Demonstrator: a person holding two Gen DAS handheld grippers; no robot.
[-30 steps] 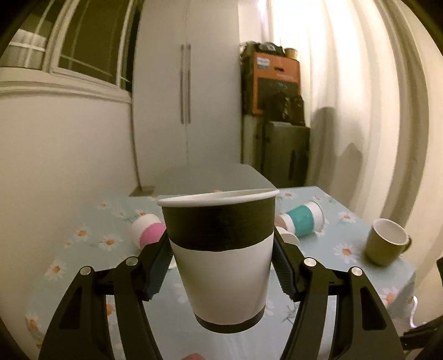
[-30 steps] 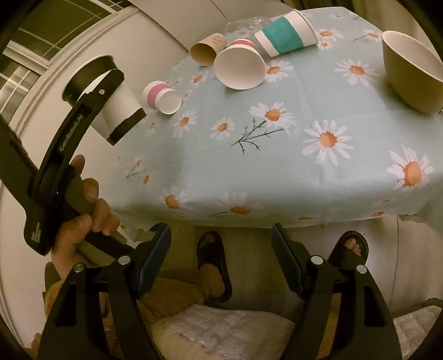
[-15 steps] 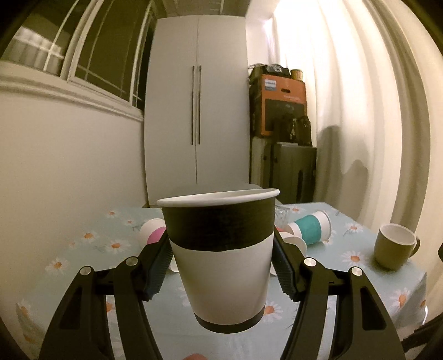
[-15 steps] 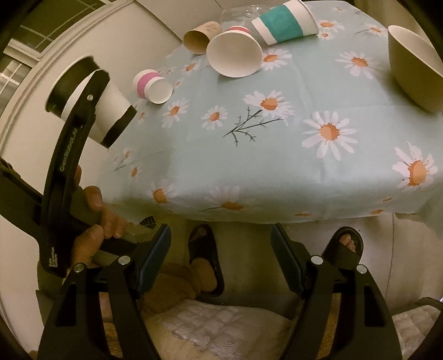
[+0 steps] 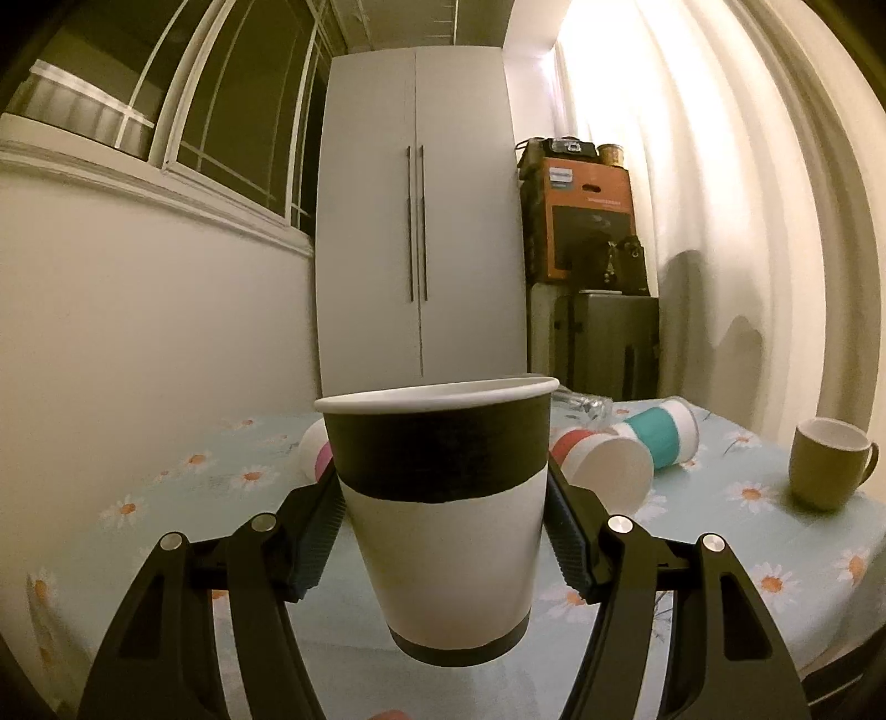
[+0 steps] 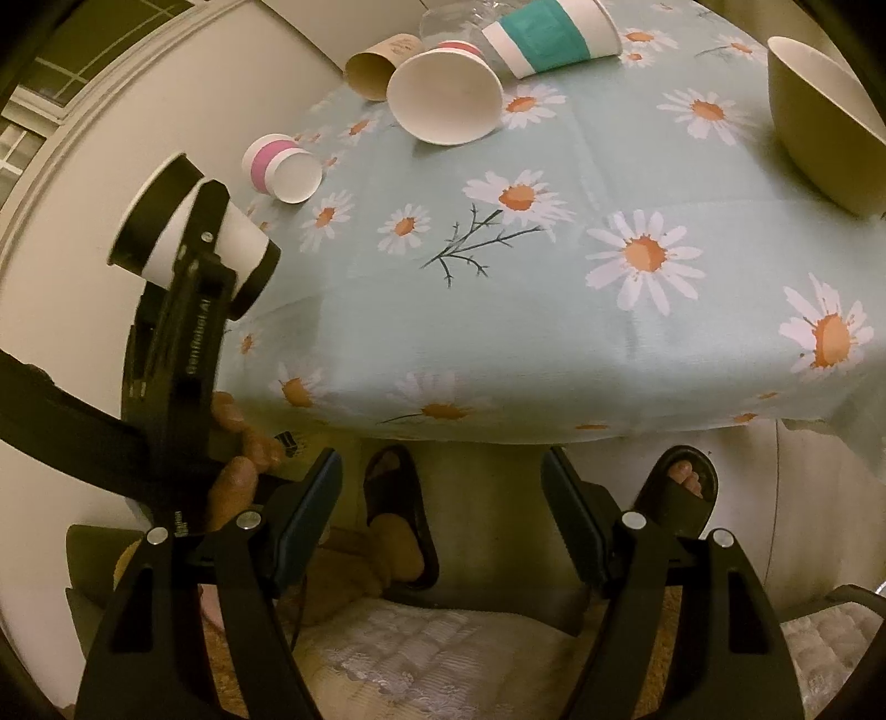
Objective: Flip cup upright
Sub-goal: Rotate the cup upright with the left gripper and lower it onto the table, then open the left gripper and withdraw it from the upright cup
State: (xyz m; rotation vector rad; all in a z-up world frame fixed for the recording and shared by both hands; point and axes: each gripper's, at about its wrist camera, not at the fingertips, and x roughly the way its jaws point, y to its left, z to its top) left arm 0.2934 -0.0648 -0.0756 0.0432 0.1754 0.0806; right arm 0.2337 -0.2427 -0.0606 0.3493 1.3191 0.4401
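Observation:
My left gripper [image 5: 440, 531] is shut on a black-and-white paper cup [image 5: 443, 509], mouth up, held upright just above the near left part of the daisy tablecloth [image 5: 720, 531]. In the right wrist view the same cup [image 6: 188, 243] sits in the left gripper [image 6: 194, 266] over the table's left edge. My right gripper [image 6: 440, 515] is open and empty, below the table's front edge, pointing at the floor.
Several cups lie on their sides at the back: a pink-banded one [image 6: 279, 166], a large white one [image 6: 446, 91], a teal-banded one [image 6: 545, 33], a brown one [image 6: 374, 66]. An olive mug [image 5: 825, 462] stands upright at the right. The person's sandalled feet [image 6: 398, 498] are under the table.
The left gripper has lowered the cup toward the table and levelled out, over the left edge. The right gripper has stayed low and open, shifting slightly.

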